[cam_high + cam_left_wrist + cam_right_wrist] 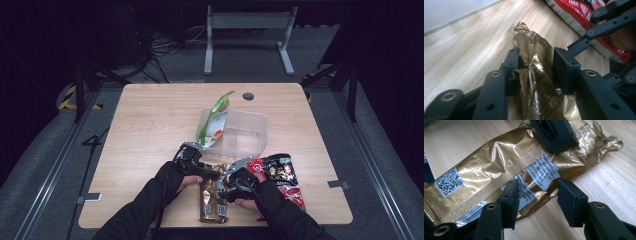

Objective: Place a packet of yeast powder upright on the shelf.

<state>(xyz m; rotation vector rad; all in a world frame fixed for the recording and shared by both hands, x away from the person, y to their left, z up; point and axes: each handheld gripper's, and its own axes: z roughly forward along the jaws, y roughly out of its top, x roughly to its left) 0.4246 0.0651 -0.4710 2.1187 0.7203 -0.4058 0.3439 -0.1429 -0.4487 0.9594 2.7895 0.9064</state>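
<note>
A gold foil packet (212, 202) lies flat on the wooden table (150, 130) near its front edge, printed back side up. My left gripper (535, 67) is shut on the packet's crumpled far end (534, 50); in the high view this gripper (207, 172) sits at the packet's top. My right gripper (537, 195) stands open, its jaws astride the packet's long edge (486, 177) with the foil between them untouched. The left gripper (554, 135) shows at the top of the right gripper view.
A clear plastic bin (250, 130) stands mid-table with a green snack bag (215, 122) leaning in its left end. A red and black snack bag (282, 175) lies just right of my right hand. Bare wood spreads to the left.
</note>
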